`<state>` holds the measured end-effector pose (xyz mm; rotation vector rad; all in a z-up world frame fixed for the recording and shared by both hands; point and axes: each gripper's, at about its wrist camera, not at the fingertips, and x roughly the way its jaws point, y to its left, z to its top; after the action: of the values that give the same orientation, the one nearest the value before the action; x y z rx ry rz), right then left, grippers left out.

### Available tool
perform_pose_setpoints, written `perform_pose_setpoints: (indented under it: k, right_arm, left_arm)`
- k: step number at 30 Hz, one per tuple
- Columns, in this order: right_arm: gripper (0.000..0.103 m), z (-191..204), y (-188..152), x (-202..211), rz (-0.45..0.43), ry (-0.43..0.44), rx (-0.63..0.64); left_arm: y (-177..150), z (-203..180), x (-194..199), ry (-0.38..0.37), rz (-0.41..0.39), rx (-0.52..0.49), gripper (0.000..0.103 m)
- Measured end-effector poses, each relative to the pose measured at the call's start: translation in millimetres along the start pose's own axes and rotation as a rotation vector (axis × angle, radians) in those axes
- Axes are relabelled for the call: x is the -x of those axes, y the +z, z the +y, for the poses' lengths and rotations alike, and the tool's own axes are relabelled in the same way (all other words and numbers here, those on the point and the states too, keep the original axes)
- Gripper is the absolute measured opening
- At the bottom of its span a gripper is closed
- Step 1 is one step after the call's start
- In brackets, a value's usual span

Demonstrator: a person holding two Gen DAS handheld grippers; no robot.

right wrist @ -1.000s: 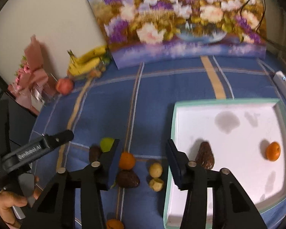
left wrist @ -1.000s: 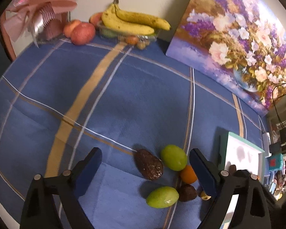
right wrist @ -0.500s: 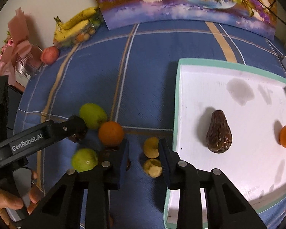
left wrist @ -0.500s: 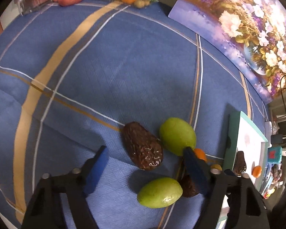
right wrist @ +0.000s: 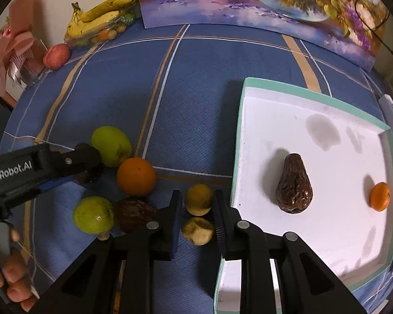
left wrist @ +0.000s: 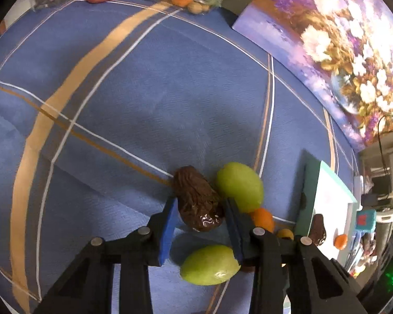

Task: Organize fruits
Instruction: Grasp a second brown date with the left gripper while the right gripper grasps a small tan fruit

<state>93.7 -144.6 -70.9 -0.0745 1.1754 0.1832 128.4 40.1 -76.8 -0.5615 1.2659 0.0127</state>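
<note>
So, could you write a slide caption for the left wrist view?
Left gripper shut on a wrinkled brown fruit between two green fruits on the blue cloth.

Worktop (right wrist: 201,99) under blue plaid cloth. Lying on it: white tray (right wrist: 314,91), two green fruits (right wrist: 111,145) (right wrist: 93,214), orange (right wrist: 136,175), brown wrinkled fruit (right wrist: 133,213), two small yellow fruits (right wrist: 199,198), leaning flower painting (right wrist: 249,2), bananas (right wrist: 97,18).

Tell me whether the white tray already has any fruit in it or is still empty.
Not empty. The white tray holds a dark wrinkled avocado and a small orange.
</note>
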Motion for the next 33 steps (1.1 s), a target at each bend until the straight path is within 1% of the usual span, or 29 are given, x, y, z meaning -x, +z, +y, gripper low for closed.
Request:
perform_pose_setpoints:
  k: [1,4,6,13,16,20,22,26,30,33]
  right_arm:
    - [0.022,1,0,0,-0.002,-0.013,0.008]
    - [0.022,4,-1,0,-0.005,-0.036,0.023]
    - [0.022,7,0,0,-0.009,-0.062,0.043]
    - [0.022,16,2,-6,-0.013,-0.100,0.093]
    - [0.023,16,3,-6,-0.016,-0.099,0.097]
    - [0.023,18,5,-6,-0.019,-0.097,0.098]
    - [0.023,16,5,-1,-0.029,-0.077,0.085]
    - [0.023,4,5,24,-0.091,-0.005,0.026]
    - [0.023,-7,6,47,-0.144,0.048,-0.030]
    - [0.023,-15,6,59,-0.165,0.069,-0.067]
  left_arm:
    - [1,2,1,-0.013,0.001,0.013,0.039]
    - [2,3,4,-0.002,-0.012,0.008,0.039]
    - [1,5,7,-0.009,-0.016,0.010,0.039]
    - [2,8,9,-0.005,-0.025,0.022,0.039]
    - [2,7,8,-0.004,-0.024,0.023,0.039]
    - [2,7,17,-0.008,-0.050,0.026,0.039]
    - [2,7,25,-0.017,-0.070,0.024,0.039]
    - [3,4,46,-0.030,-0.123,0.006,0.039]
    - [2,-4,66,-0.037,-0.175,-0.022,0.039]
    - [0,-11,79,-0.037,-0.209,-0.050,0.039]
